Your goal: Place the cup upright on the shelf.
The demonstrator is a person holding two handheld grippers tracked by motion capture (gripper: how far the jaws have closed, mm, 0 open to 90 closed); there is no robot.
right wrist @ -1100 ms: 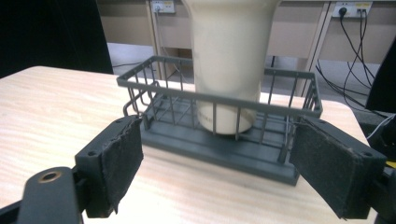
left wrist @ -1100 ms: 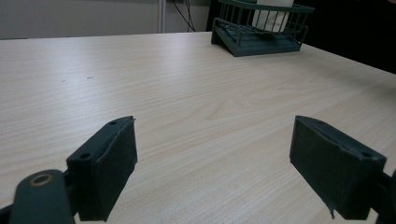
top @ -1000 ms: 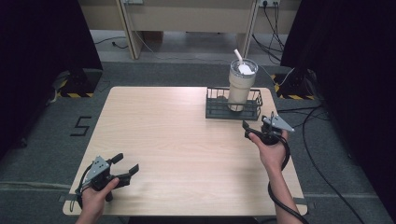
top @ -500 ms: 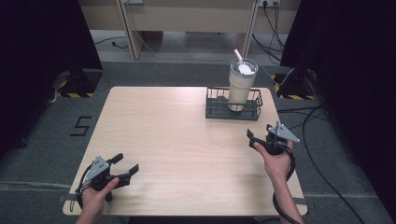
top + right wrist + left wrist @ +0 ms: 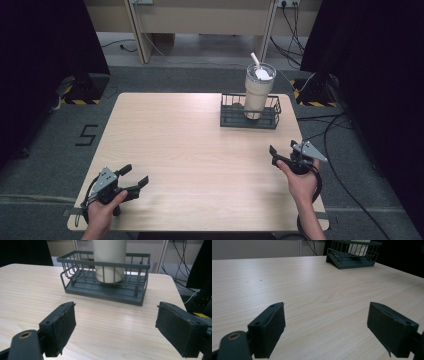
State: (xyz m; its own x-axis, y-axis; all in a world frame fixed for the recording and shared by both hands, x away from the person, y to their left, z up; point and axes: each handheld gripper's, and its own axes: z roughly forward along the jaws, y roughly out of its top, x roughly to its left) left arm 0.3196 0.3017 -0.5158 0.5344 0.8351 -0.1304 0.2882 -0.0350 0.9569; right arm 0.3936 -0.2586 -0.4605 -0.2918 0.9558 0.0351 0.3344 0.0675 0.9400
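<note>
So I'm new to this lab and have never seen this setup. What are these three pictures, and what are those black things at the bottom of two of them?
There is no robot here: a person holds a hand tool with two jaws in each hand. The high view looks down on the table from above. It shows the left gripper at the near left corner and the right gripper near the right edge.

The other two pictures come from small cameras riding on the grippers, so the black things are each gripper's own jaws. Both pairs stand wide apart and hold nothing.

On the table is a dark wire basket, and a pale tumbler with a straw stands upright in it. The right gripper faces the basket.
</note>
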